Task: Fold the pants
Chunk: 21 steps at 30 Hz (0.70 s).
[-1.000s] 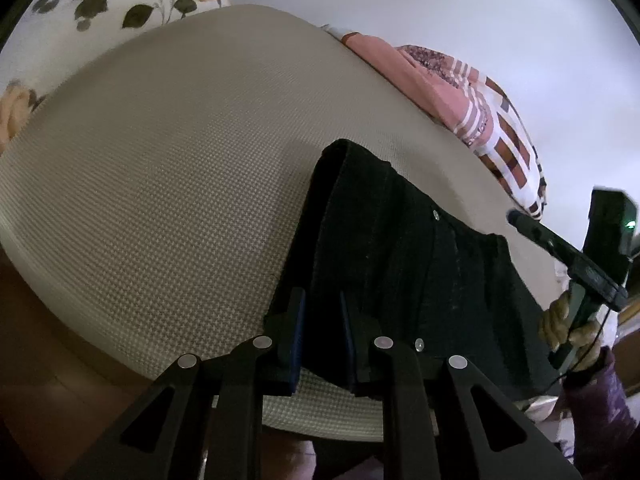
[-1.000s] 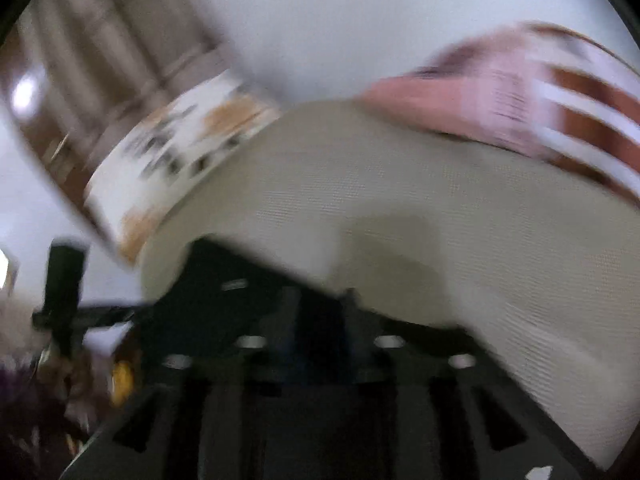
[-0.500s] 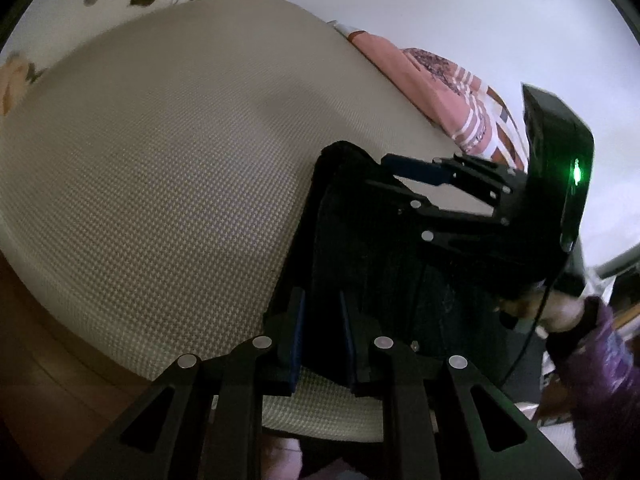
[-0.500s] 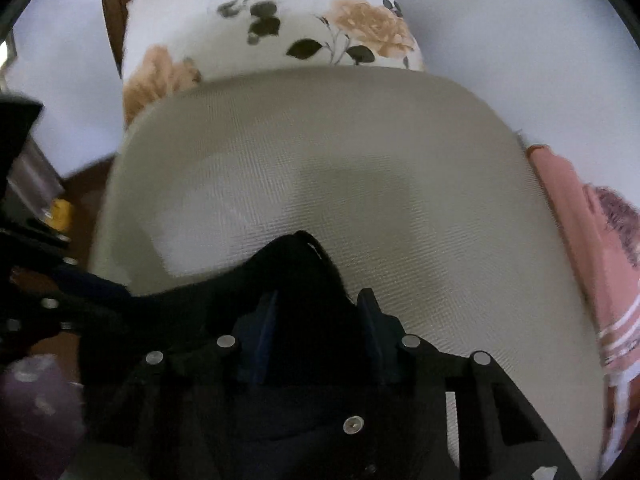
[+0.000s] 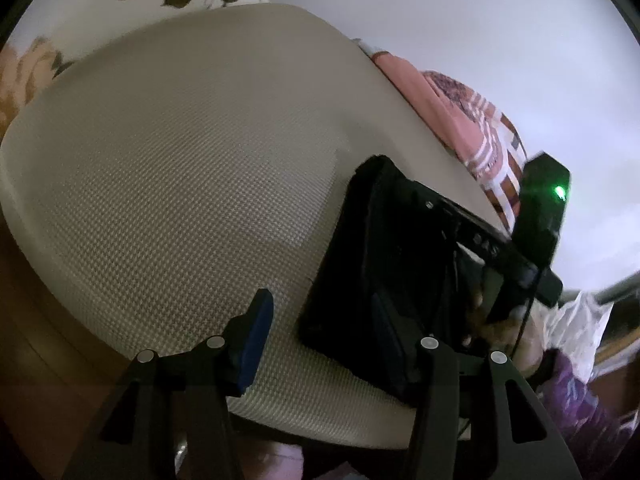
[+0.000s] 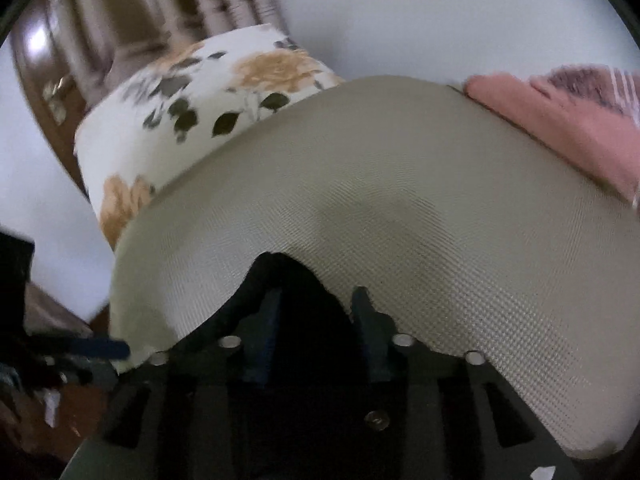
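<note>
Pants: the black pants [image 5: 384, 272] lie as a compact folded stack on the beige woven mattress [image 5: 180, 184], near its front edge, on the right of the left wrist view.

What changed, left: a second ago the left gripper [image 5: 320, 332] had its fingers pinched together on the stack's near corner. Now the fingers are spreading apart: the left pad [image 5: 256, 332] stands over bare mattress, the other sits against the stack's near edge, and the cloth is no longer squeezed.

What changed, right: the right gripper [image 5: 452, 216] has swung in from the side and now lies over the top of the stack. Its fingers [image 6: 270, 320] stand apart with black cloth between them and are opening slightly; whether the pads touch the cloth cannot be told.

Meaning for the task: the left hand has let go and the stack keeps its shape, so this fold looks laid down. I judge what remains is a final smoothing or another half-fold.

Left view only: the stack's full outline and layered left edge, the right gripper's body with its green light, a hand [image 5: 500, 320] and purple sleeve [image 5: 576, 392] behind it, and a striped pink cloth [image 5: 476, 128].

Right view only: the stack's rounded far corner [image 6: 280, 268] against the mattress, the flowered pillow [image 6: 208, 92] beyond, and the left gripper's blue pad at the frame's left edge.
</note>
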### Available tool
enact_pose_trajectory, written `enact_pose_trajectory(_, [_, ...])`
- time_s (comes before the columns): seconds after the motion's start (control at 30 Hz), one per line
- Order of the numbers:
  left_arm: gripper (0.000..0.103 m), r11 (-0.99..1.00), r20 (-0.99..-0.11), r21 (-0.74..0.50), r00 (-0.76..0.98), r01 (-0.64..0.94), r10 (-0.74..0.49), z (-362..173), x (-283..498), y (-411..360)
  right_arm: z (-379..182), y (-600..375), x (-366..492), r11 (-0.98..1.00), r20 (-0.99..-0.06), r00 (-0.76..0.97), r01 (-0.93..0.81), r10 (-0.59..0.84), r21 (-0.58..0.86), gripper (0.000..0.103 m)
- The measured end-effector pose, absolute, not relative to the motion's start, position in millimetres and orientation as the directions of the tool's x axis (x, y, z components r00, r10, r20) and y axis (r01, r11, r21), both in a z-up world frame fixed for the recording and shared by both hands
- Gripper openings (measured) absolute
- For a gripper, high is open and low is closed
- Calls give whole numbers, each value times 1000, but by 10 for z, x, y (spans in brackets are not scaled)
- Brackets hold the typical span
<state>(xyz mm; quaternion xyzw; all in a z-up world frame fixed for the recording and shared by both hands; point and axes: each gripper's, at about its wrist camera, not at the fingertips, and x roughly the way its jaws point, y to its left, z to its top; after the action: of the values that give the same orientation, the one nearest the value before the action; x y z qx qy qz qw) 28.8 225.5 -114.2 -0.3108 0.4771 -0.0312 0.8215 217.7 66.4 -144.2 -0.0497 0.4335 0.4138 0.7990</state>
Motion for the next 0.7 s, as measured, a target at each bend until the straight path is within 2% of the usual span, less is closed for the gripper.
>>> enact_pose_trajectory(0.07, [52, 804, -757, -550, 542, -225, -366, -1084, 286, 2229, -1466, 682, 2177, 655, -738, 277, -701, 615, 283, 42])
enact_pose_trajectory(0.17, [52, 824, -735, -530, 592, -199, -330, -910, 266, 2208, -1462, 711, 2113, 655, -737, 295, -710, 608, 257, 44])
enact_pose_trajectory(0.27, [52, 851, -735, -506, 585, -141, -341, -916, 293, 2068, -1468, 728, 2134, 675, -737, 314, -694, 599, 253, 53])
enact_pose_trajectory(0.33, [53, 898, -779, -429, 542, -93, -316, -1049, 340, 1882, -1474, 698, 2132, 693, -737, 336, -679, 587, 242, 59])
enact_pose_trajectory(0.37, [59, 936, -828, -342, 499, -86, -257, -1172, 395, 1770, -1472, 693, 2126, 695, -737, 340, -678, 584, 239, 60])
enact_pose_trajectory(0.4, [60, 942, -845, -324, 475, -87, -247, -1297, 411, 1738, -1469, 693, 2124, 695, -737, 340, -679, 584, 237, 62])
enact_pose_trajectory(0.47, [62, 919, -812, -379, 514, -106, -276, -1321, 376, 1816, -1466, 675, 2123, 696, -735, 344, -678, 585, 237, 69])
enact_pose_trajectory(0.57, [67, 935, -796, -346, 552, -80, -248, -1333, 347, 1787, -1462, 628, 2154, 694, -727, 335, -670, 600, 264, 72])
enact_pose_trajectory(0.7, [68, 925, -788, -370, 556, -86, -263, -1329, 316, 1823, -1405, 488, 2231, 687, -715, 291, -637, 635, 350, 73])
